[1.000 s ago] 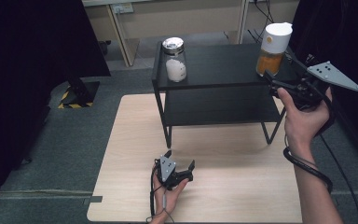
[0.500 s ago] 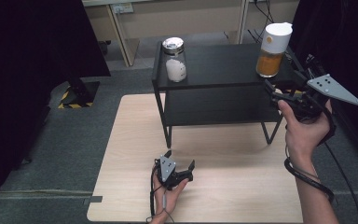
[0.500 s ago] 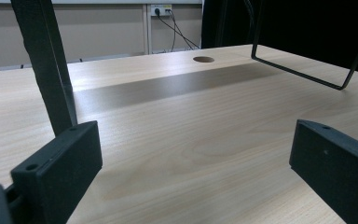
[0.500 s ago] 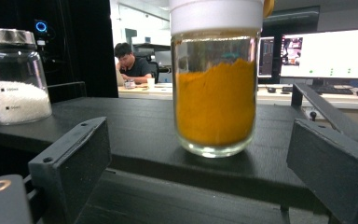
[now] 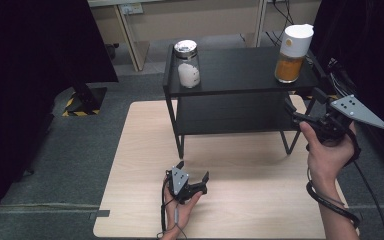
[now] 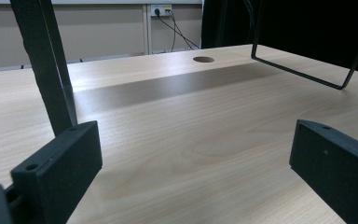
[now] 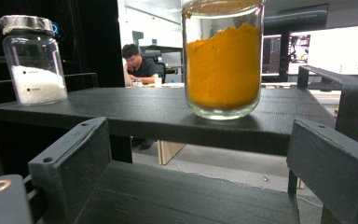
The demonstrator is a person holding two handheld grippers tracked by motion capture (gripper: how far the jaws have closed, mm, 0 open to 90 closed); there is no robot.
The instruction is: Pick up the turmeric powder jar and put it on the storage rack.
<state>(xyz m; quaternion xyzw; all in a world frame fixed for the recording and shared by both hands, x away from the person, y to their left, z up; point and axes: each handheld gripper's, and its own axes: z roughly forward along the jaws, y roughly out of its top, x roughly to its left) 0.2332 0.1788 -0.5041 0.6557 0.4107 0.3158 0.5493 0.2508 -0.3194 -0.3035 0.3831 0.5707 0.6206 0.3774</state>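
A glass jar of orange powder (image 5: 291, 55) with a white lid stands at the right end of the black shelf's top board (image 5: 240, 67). A jar of white powder (image 5: 187, 65) with a silver lid stands at the left end. My right gripper (image 5: 302, 102) is held open off the shelf's right end, below and short of the orange jar (image 7: 223, 60), with nothing between its jaws (image 7: 196, 158). The white jar (image 7: 33, 65) shows far left. My left gripper (image 5: 193, 171) rests open on the wooden table (image 5: 140, 150), empty (image 6: 191, 163).
The shelf's front left leg (image 6: 51, 70) rises just beyond the left gripper, and a wire leg (image 6: 298, 70) stands farther right. The lower board (image 5: 230, 115) carries nothing. A cable hole (image 6: 203, 59) is in the table. A person sits at a desk (image 7: 142, 70) far behind.
My right gripper has drawn back and down from beside the orange jar toward the table's right edge. The jar stays put. The left gripper has not moved.
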